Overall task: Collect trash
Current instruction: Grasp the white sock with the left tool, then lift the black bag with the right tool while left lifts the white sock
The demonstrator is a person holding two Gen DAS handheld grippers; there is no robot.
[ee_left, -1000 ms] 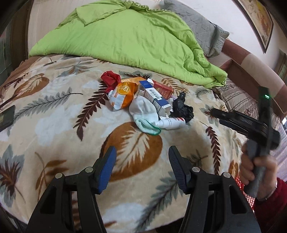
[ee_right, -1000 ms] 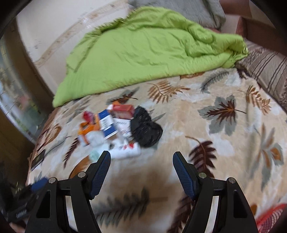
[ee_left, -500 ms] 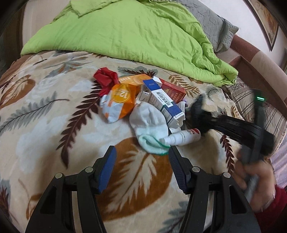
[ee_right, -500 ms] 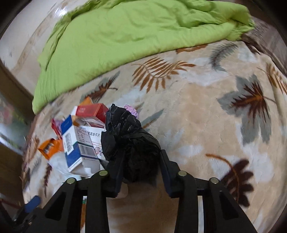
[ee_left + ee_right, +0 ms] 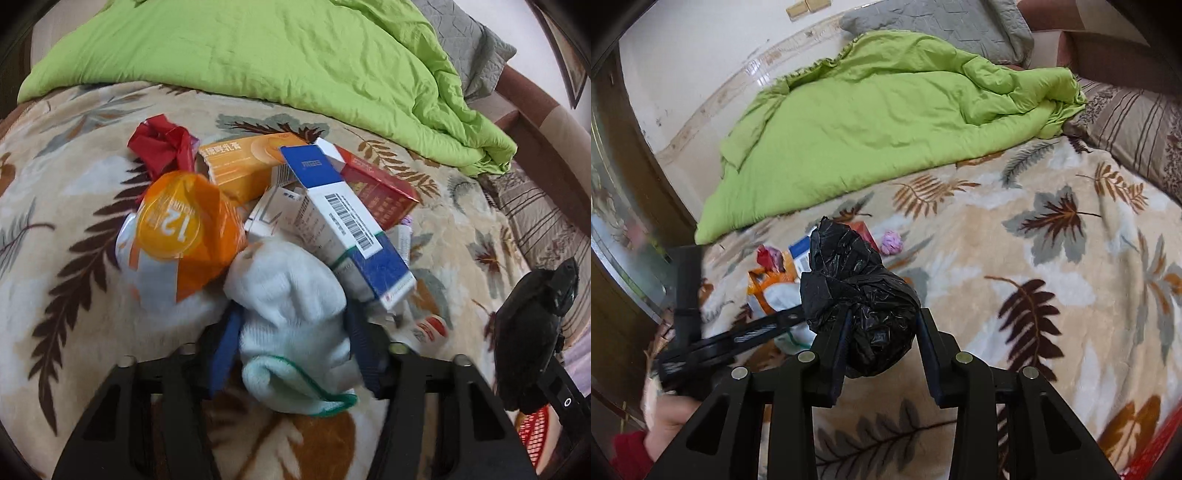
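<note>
A heap of trash lies on the leaf-patterned blanket [image 5: 66, 280]. My left gripper [image 5: 291, 347] is shut on a white sock [image 5: 291, 317] with green trim at the heap's near edge. Behind it lie a blue-and-white box [image 5: 343, 229], an orange wrapper [image 5: 181, 229], an orange box [image 5: 243, 166], a red box [image 5: 376, 188], a red wrapper [image 5: 162, 146] and a small white bottle [image 5: 428, 328]. My right gripper [image 5: 882, 332] is shut on a crumpled black plastic bag [image 5: 860, 291], lifted above the blanket; the bag also shows at the right of the left wrist view [image 5: 532, 332].
A green duvet [image 5: 277, 55] is bunched at the back of the bed, with a grey pillow [image 5: 942, 22] and a striped pillow [image 5: 1134, 122] beyond. A small purple ball [image 5: 892, 242] lies past the heap. A red mesh basket [image 5: 532, 439] shows at the lower right.
My left gripper moved forward into the heap and shut on the white sock. My right gripper lifted the black bag off the blanket and pulled it back from the heap.
</note>
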